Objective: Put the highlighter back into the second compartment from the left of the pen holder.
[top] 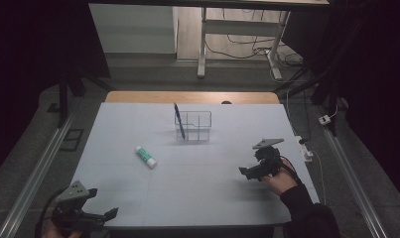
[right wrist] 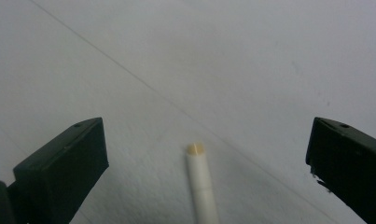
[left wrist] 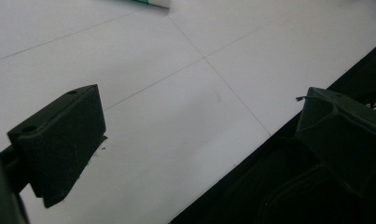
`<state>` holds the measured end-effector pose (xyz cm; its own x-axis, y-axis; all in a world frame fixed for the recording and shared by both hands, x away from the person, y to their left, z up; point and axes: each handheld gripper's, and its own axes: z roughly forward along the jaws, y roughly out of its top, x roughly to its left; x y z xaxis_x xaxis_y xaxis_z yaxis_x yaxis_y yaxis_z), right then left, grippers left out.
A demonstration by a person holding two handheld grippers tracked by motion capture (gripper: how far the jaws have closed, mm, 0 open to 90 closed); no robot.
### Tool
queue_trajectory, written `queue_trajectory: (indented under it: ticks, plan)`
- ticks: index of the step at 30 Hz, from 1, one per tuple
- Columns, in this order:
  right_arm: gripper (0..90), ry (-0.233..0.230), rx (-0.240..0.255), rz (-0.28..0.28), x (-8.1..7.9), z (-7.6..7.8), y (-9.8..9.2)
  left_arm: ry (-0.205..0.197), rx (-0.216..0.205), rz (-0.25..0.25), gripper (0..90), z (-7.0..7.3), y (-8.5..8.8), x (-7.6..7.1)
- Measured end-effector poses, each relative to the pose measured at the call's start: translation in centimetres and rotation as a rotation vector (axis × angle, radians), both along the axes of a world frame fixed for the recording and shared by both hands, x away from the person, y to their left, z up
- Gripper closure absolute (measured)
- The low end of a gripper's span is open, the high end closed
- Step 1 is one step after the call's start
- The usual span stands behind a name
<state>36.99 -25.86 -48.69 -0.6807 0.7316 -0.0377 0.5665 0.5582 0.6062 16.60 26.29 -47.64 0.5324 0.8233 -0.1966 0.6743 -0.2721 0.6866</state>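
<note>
right hand-held gripper [right wrist: 204,158]: jaws spread, lower centre | target: slim white plastic pen [right wrist: 202,186] on white counter [right wrist: 223,56] | advice: straddle barrel squarely, then close

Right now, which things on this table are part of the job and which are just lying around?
Part of the job:
- white stick, lying between the open jaws of the right hand-held gripper
- clear organizer, already holding a blue pen
- glue stick, probably next

Just lying about:
- white power strip at the table's right edge
- floor cables behind the table
</note>
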Motion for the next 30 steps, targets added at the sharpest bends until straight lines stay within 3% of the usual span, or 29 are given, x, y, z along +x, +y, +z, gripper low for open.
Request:
queue_trajectory:
  ticks: [14, 24, 26, 30]
  plan:
    - [0.0, 0.105, -0.082, 0.025, 0.3, -2.6, -0.8, 0.001, 0.002, -0.004, 1.1, 0.0, 0.0, 0.0]
    - [0.0, 0.111, -0.128, 0.029, 0.2, -2.7, -0.5, 0.0, 0.002, -0.004, 1.1, 0.0, 0.0, 0.0]
    - [4.6, 0.113, -0.132, 0.032, 0.1, -2.6, -0.4, 0.0, 0.003, -0.005, 1.1, 0.0, 0.0, 0.0]
    - [23.7, 0.121, -0.146, 0.062, 0.0, -1.9, -0.2, 0.0, 0.003, -0.005, 1.1, 0.0, 0.0, 0.0]
